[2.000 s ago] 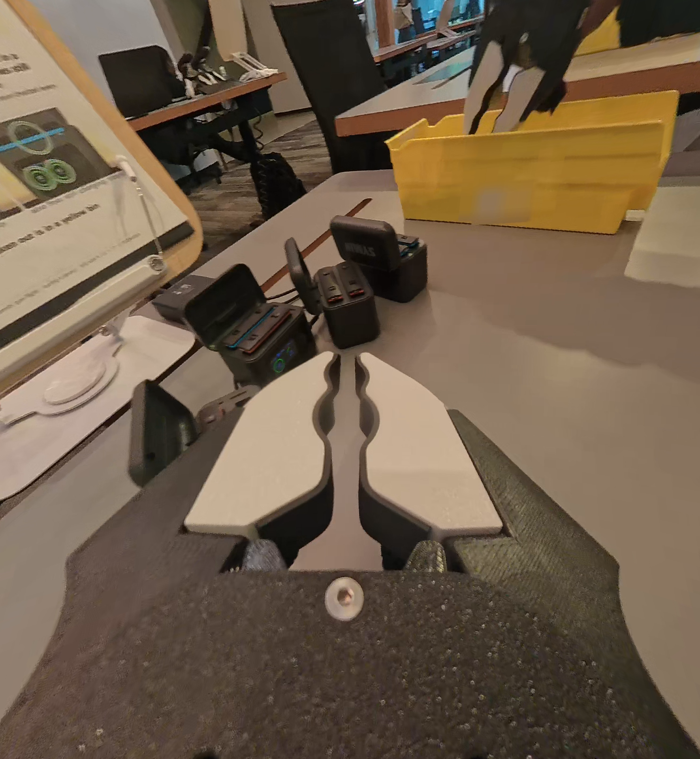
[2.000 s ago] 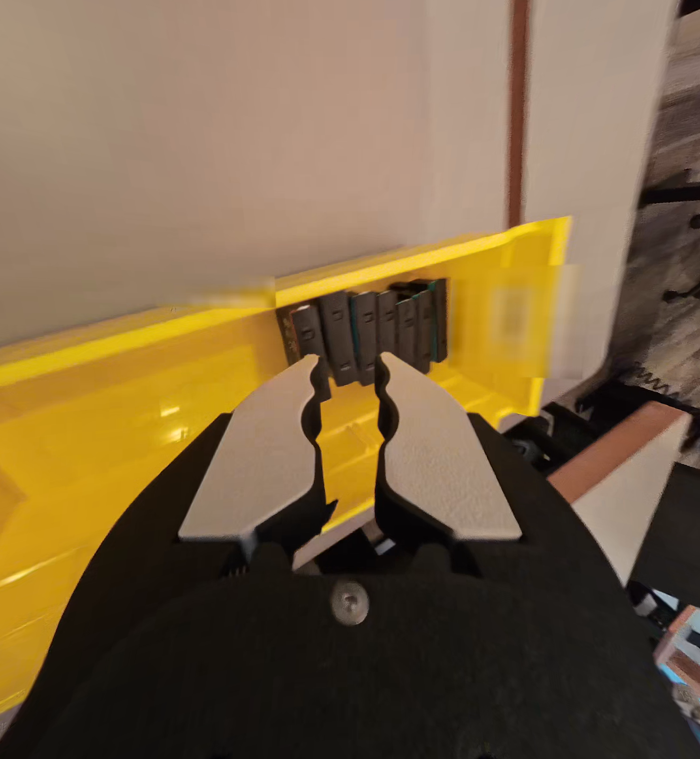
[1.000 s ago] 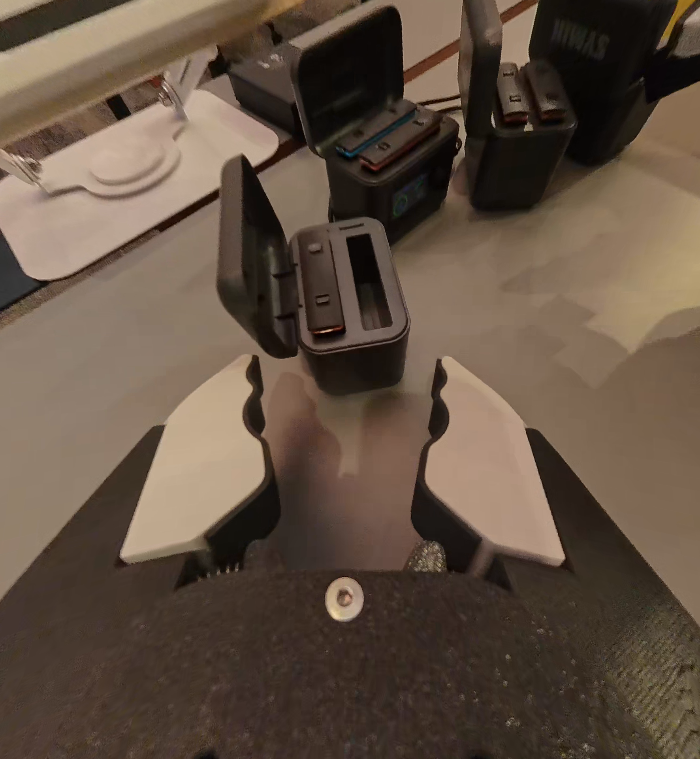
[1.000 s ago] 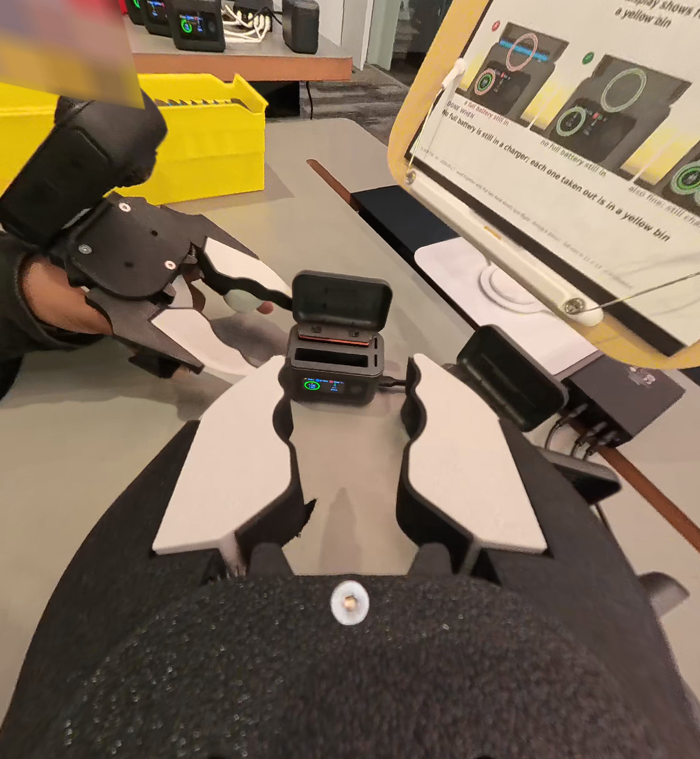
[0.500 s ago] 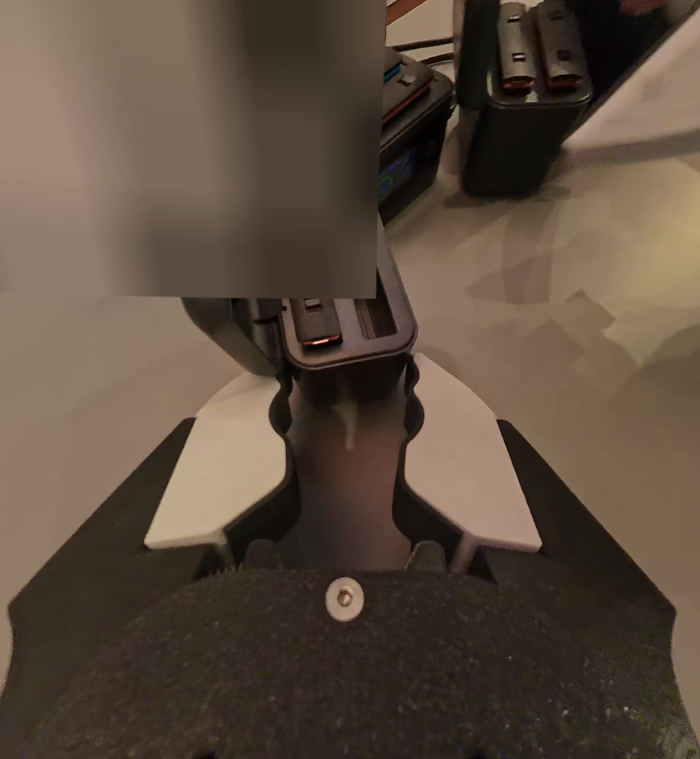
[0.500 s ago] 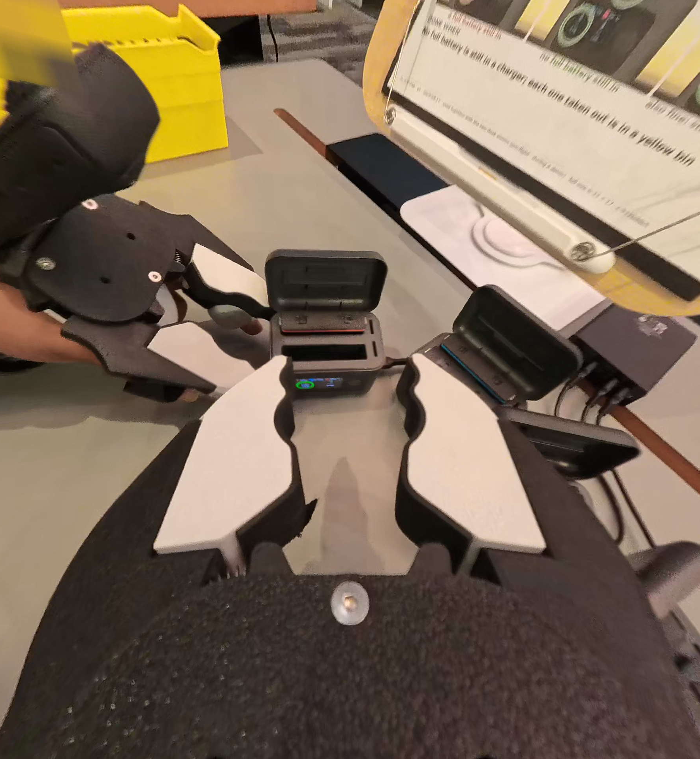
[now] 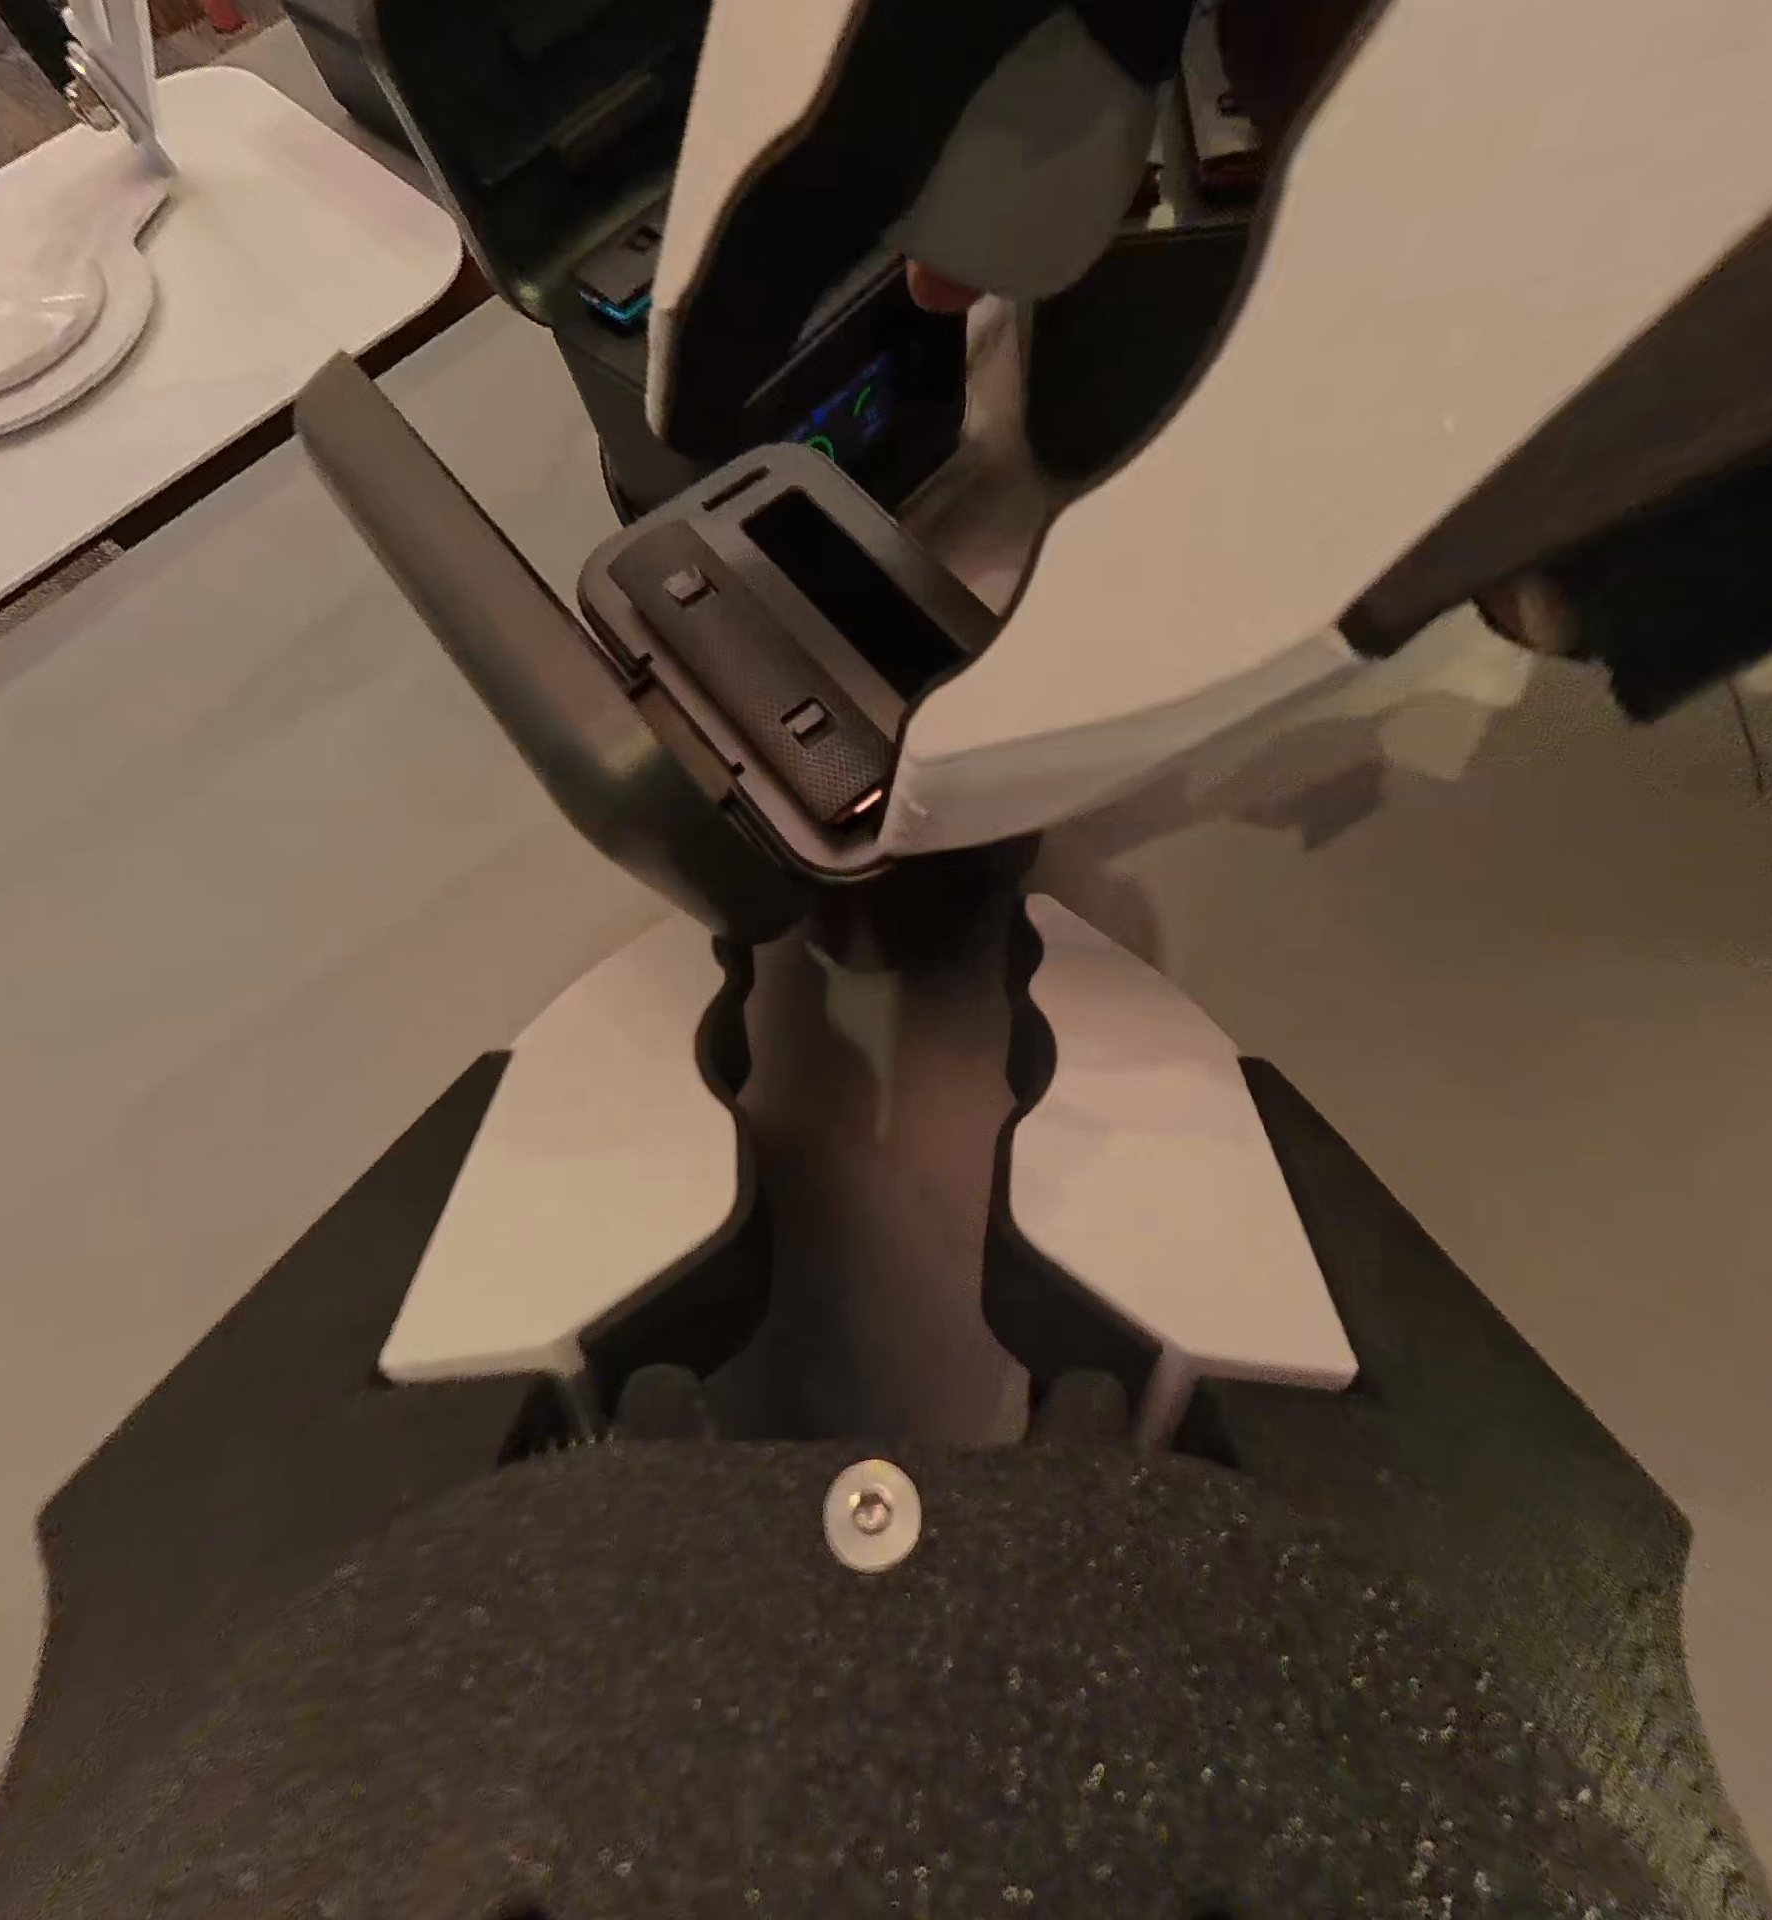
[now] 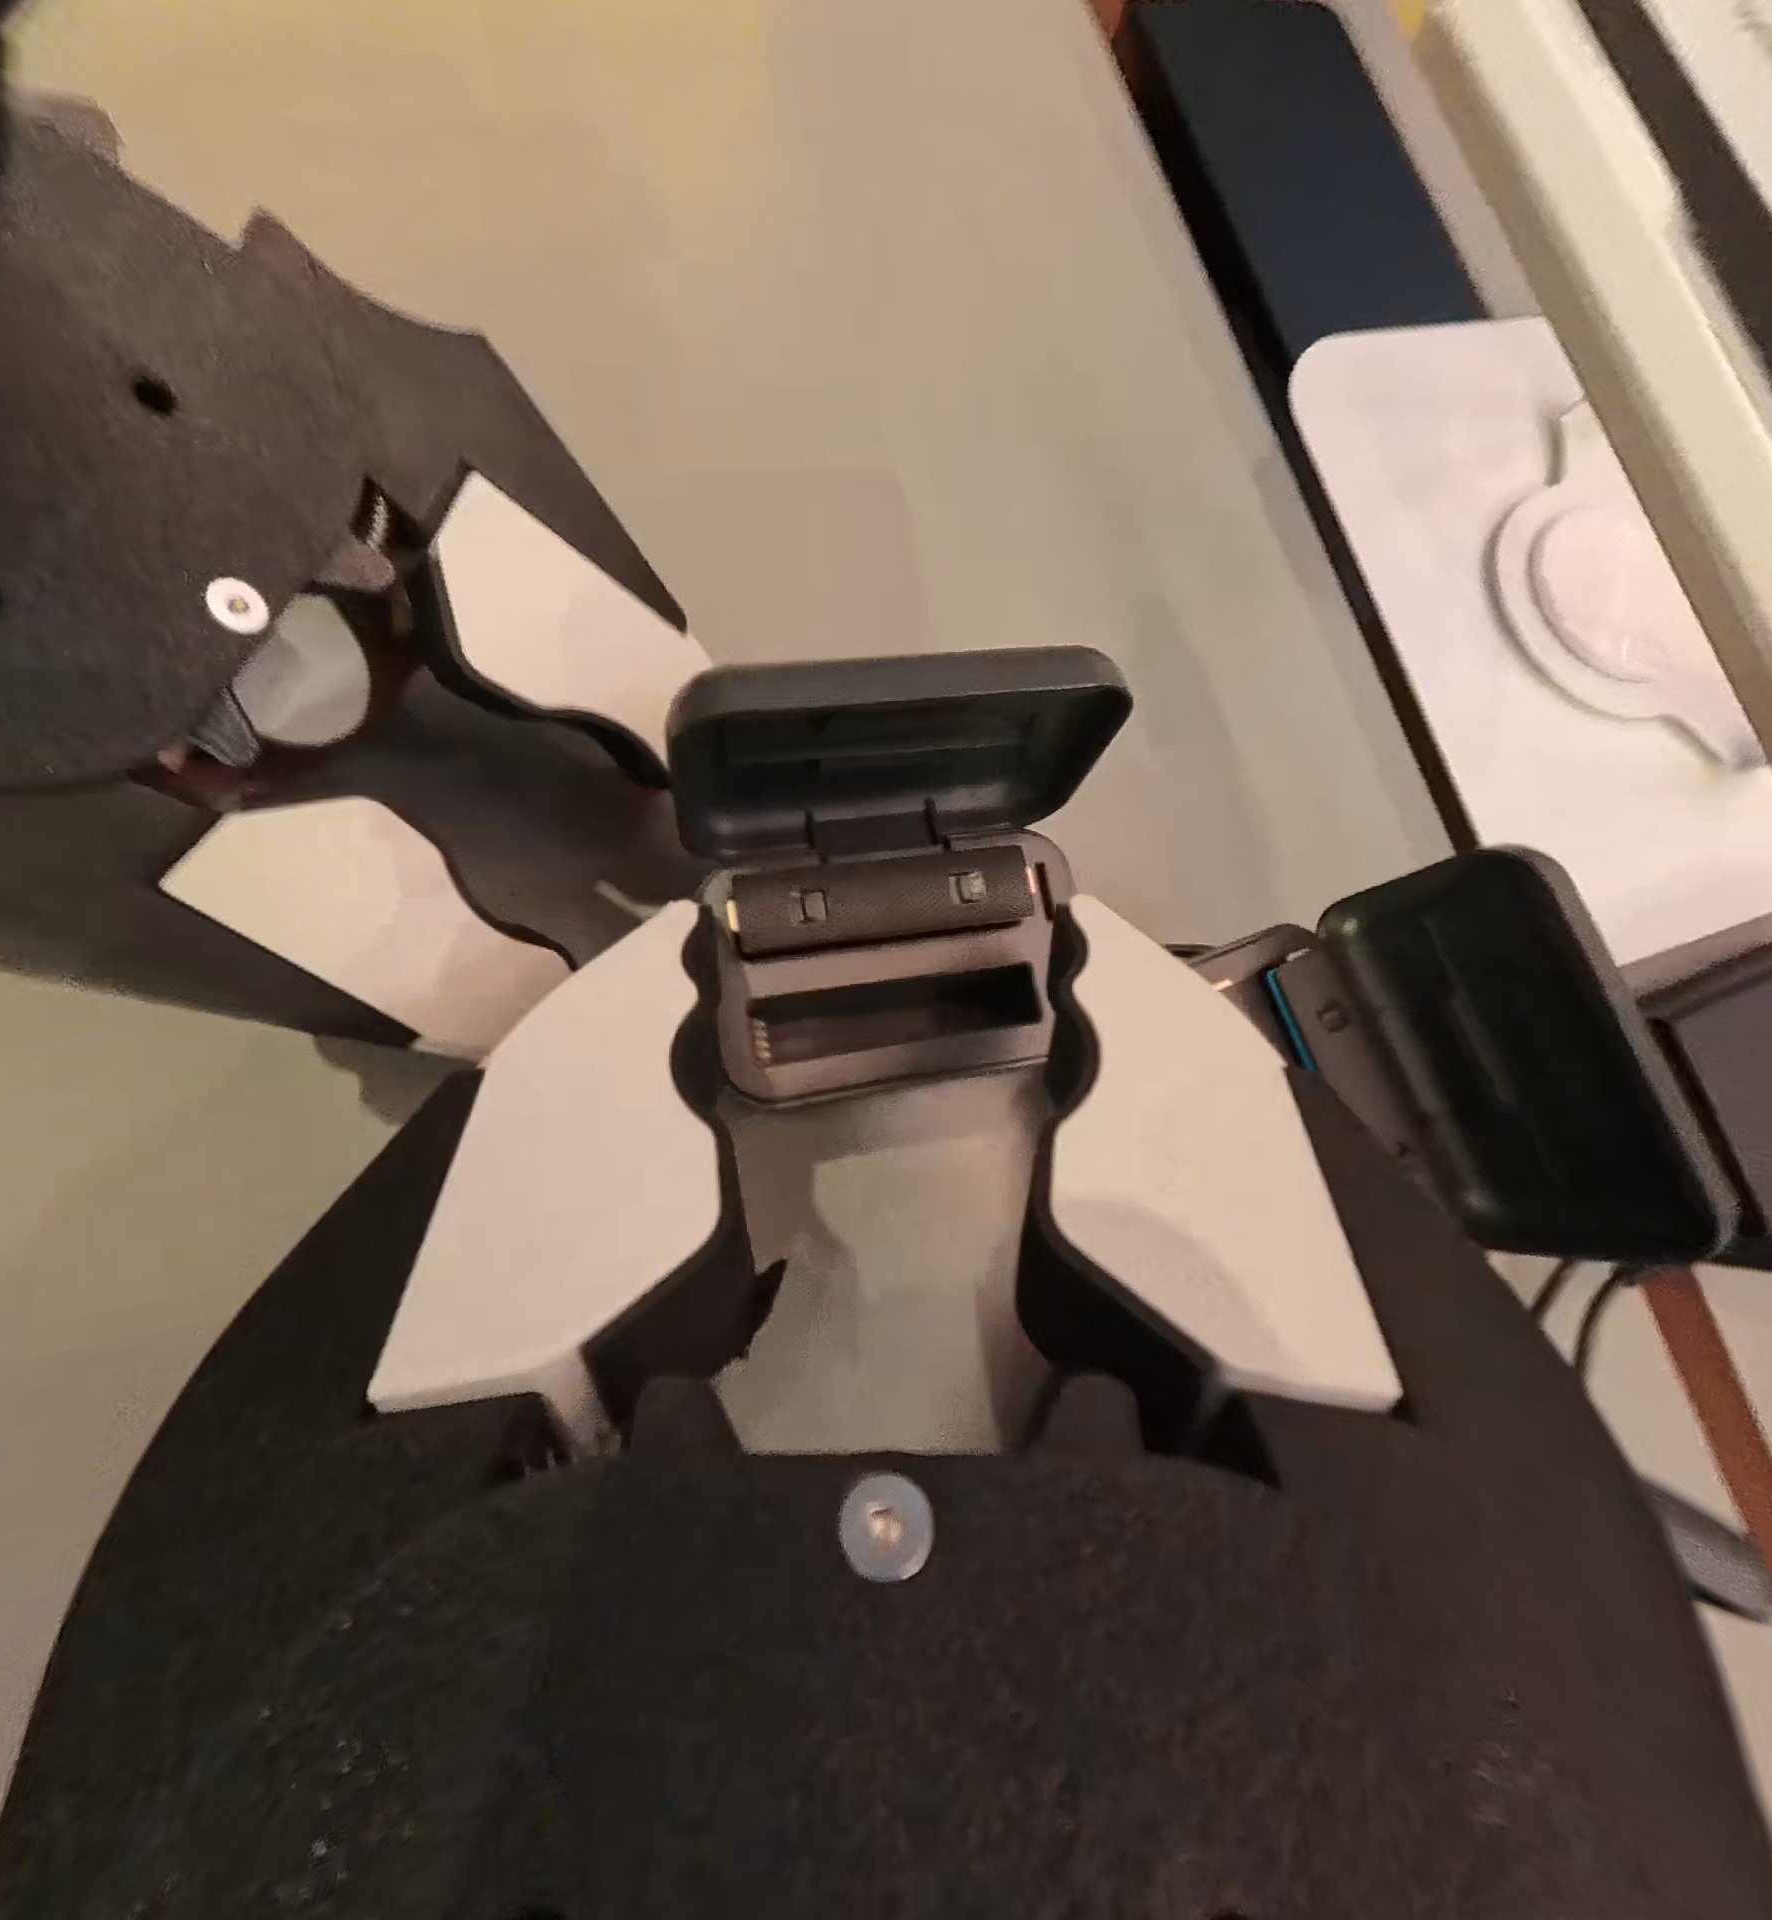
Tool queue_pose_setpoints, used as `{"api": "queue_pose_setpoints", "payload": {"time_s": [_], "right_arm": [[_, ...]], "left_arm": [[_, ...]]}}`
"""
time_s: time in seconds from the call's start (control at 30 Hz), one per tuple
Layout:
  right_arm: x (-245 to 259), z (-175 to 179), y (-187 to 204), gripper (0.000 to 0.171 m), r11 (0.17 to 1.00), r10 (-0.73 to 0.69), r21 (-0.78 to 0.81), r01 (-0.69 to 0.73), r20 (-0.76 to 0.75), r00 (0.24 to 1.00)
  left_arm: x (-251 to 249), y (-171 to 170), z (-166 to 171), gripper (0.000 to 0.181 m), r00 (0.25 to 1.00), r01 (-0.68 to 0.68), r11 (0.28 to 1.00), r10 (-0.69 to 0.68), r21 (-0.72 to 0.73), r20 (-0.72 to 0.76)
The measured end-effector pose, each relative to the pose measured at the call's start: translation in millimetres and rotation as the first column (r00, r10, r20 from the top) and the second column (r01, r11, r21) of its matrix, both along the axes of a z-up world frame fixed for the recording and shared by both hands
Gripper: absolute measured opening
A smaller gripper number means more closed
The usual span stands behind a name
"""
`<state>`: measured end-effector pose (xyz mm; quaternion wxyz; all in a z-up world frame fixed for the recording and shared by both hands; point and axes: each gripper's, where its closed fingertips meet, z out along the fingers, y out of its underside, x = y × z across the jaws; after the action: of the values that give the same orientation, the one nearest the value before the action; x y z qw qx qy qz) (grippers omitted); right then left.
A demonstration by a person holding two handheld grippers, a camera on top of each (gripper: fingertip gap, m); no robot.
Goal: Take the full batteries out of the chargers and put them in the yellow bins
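Right wrist view: the right gripper [image 8: 880,971] straddles the open charger [image 8: 887,1023], jaws parted beside its walls, one battery [image 8: 877,906] seated just ahead of its tips, while the left gripper [image 7: 866,951] seemingly clamps the base to steady it.

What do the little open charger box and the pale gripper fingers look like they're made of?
The charger box looks like matte dark grey moulded plastic, with rounded corners and no shine. The battery in it has a finely dotted grip texture. The right gripper has fingers that look like smooth pale plastic plates on grainy black bodies, perhaps printed.
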<state>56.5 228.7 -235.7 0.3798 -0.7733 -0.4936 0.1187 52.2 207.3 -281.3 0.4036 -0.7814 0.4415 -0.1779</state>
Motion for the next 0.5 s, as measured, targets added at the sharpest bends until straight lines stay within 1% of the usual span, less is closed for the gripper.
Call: {"api": "queue_pose_setpoints", "payload": {"time_s": [0.07, 0.17, 0.27, 0.33, 0.4, 0.5], "right_arm": [[2.1, -1.1, 3.1, 0.062, 0.998, 0.044, -0.040, -0.042, 0.065, 0.997], [0.0, -4.3, 4.5, 0.063, 0.989, 0.097, -0.123, -0.084, 0.110, 0.989], [-1.2, -7.6, 4.4, 0.062, 0.973, 0.115, -0.213, -0.093, 0.096, 0.989], [-2.5, -8.9, 3.2, 0.059, 0.962, 0.115, -0.255, -0.094, 0.067, 0.991], [-3.8, -9.0, 4.8, 0.058, 0.964, 0.112, -0.247, -0.096, 0.051, 0.992], [-8.2, -8.7, 10.0, 0.058, 0.970, 0.079, -0.232, -0.072, 0.021, 0.997]], "left_arm": [[0.2, 2.4, 1.5, 0.052, 1.000, -0.011, 1.000, 0.011, 0.005, 0.012], [2.1, 2.9, 1.3, 0.057, 1.000, -0.017, 1.000, 0.018, -0.011, 0.025], [5.4, 3.9, 2.3, 0.064, 0.999, -0.028, 1.000, 0.028, -0.009, 0.032], [8.7, 4.5, 2.7, 0.071, 0.999, -0.040, 0.999, 0.041, -0.007, 0.034], [10.1, 7.8, 2.3, 0.077, 0.997, -0.064, 0.998, 0.065, -0.008, 0.032], [5.7, 17.2, 4.1, 0.074, 0.992, -0.111, 0.994, 0.112, -0.014, 0.053]]}}
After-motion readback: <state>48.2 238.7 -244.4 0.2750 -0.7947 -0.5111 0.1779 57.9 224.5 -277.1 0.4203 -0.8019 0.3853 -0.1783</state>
